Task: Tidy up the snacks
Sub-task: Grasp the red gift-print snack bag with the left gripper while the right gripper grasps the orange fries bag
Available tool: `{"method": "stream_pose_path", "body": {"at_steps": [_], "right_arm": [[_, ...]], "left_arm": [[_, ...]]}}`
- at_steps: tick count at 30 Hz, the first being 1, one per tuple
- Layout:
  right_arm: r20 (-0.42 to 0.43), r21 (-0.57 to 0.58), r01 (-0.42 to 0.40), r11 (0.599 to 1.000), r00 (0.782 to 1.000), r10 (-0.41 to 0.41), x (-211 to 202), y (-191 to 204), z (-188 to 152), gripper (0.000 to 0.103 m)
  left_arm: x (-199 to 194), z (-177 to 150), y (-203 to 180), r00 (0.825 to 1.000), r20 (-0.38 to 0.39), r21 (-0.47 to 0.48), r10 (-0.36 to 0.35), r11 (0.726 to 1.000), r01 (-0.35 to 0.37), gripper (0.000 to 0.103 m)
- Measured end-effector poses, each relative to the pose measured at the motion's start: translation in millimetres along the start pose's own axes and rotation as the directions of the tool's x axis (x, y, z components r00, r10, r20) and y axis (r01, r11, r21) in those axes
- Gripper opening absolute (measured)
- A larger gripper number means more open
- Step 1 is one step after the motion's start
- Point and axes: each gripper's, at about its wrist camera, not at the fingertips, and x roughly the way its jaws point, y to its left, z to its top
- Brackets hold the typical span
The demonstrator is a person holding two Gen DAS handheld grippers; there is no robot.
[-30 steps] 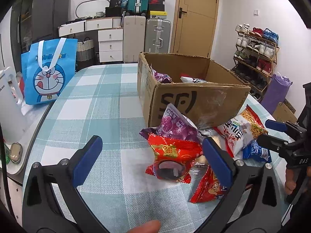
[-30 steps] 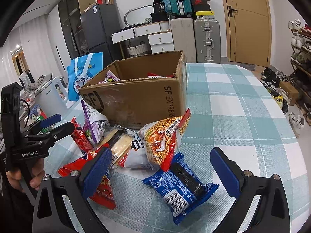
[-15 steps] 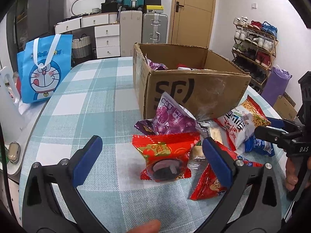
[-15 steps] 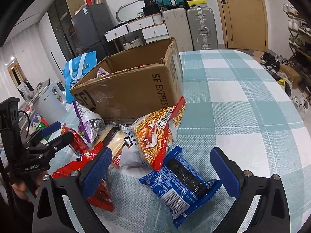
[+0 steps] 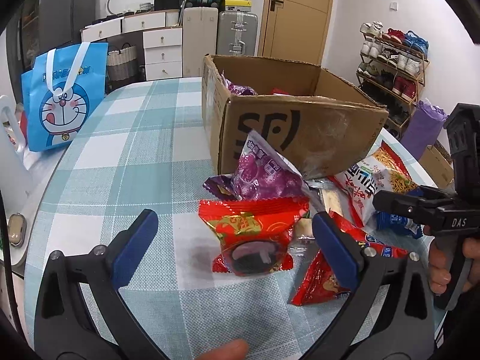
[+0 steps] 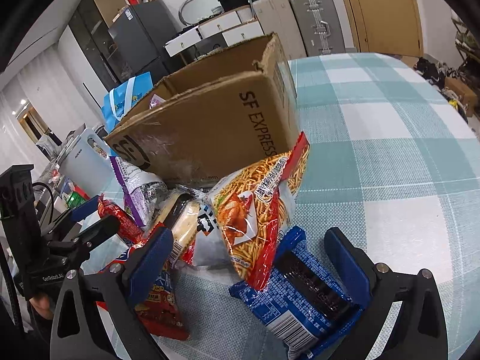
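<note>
I have both grippers low over the snack pile at the near edge of the checked tabletop (image 5: pixel 126 162). My left gripper (image 5: pixel 234 240) has its jaws spread wide and holds nothing; between its blue pads (image 5: pixel 135 249) lies a red snack packet (image 5: pixel 255 234) with a dark round window, flat on the cloth and touching neither pad. Just behind it a purple grape-printed bag (image 5: pixel 264 174) leans against the front wall of the cardboard box (image 5: pixel 300 132), which stands open near the middle of the tabletop with a few packets already inside. A red chip bag (image 5: pixel 324 279) lies beside the left gripper's right finger.

My right gripper (image 6: pixel 255 258) is also wide open and empty. A blue biscuit packet (image 6: pixel 300 294) lies flat between its fingers, its far end under the lower edge of an orange noodle-stick bag (image 6: pixel 261 198), which stands tilted against the box corner. Left of that bag I see a pale wrapped cracker pack (image 6: pixel 183 225) and the purple bag's silver back. The red chip bag sits partly behind the right gripper's left finger.

A blue cartoon tote bag (image 5: pixel 63 96) stands at the left edge of the tabletop, well apart from the snacks. In the left view, a hand (image 5: pixel 450 264) grips the right gripper's handle.
</note>
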Motion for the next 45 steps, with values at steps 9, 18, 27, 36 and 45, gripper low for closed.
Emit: {"method": "stream_pose_path", "body": {"at_steps": [9, 18, 27, 36, 45], "right_arm": [[-0.011, -0.019, -0.021, 1.000, 1.000, 0.021, 4.0, -3.0, 0.9, 0.102], [-0.005, -0.002, -0.057, 0.998, 0.998, 0.057, 4.4, -4.3, 2.4, 0.075], [0.043, -0.012, -0.086, 0.996, 0.995, 0.086, -3.8, -1.0, 1.9, 0.046], [0.094, 0.000, -0.159, 0.987, 0.983, 0.158, -15.0, -5.5, -0.4, 0.039], [0.117, 0.005, -0.178, 0.984, 0.977, 0.176, -20.3, -7.2, -0.4, 0.039]], "left_arm": [[6.6, -3.2, 6.7, 0.999, -0.033, -0.034, 0.001, 0.999, -0.002, 0.102], [6.2, -11.4, 5.5, 0.998, -0.058, -0.042, -0.012, 0.999, 0.010, 0.102], [4.5, -11.2, 1.7, 0.998, -0.052, -0.025, -0.047, 0.999, 0.046, 0.094], [6.0, -10.9, 5.2, 0.992, -0.058, -0.047, -0.111, 0.993, 0.108, 0.042], [-0.2, -11.2, 4.0, 0.993, -0.028, -0.036, -0.116, 0.993, 0.115, 0.040]]}}
